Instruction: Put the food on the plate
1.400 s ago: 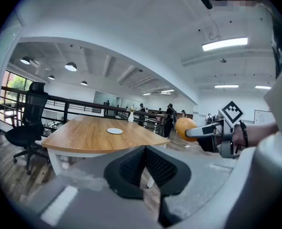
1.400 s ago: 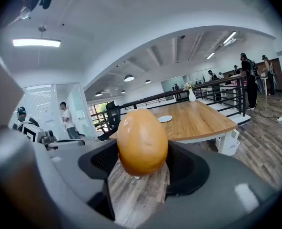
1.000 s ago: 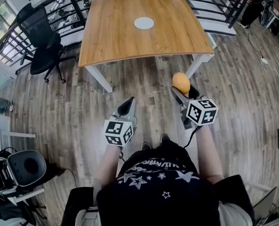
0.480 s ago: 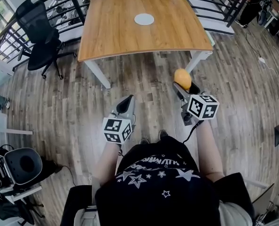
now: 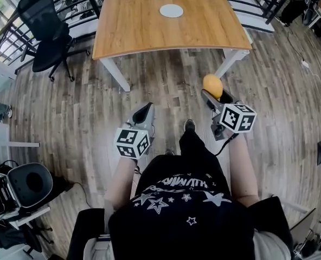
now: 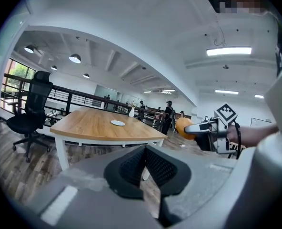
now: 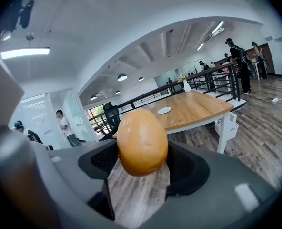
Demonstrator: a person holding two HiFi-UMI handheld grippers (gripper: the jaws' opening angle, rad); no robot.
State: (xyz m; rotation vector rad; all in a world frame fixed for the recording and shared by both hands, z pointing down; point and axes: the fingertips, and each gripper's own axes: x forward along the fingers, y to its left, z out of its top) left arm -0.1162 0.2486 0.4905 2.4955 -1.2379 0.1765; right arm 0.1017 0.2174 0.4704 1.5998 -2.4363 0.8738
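food [image 7: 142, 147]: round, orange-brown, smooth; we judge it light and perhaps soft, so gentle pressure across its widest middle suits it.
right tool [image 5: 208, 95]: clamped on the food from both sides, which sits at its tips.
left tool [image 5: 145, 110]: jaws together, nothing between them.
plate [image 5: 171, 10]: on the surface [image 5: 144, 37], well ahead of the food.
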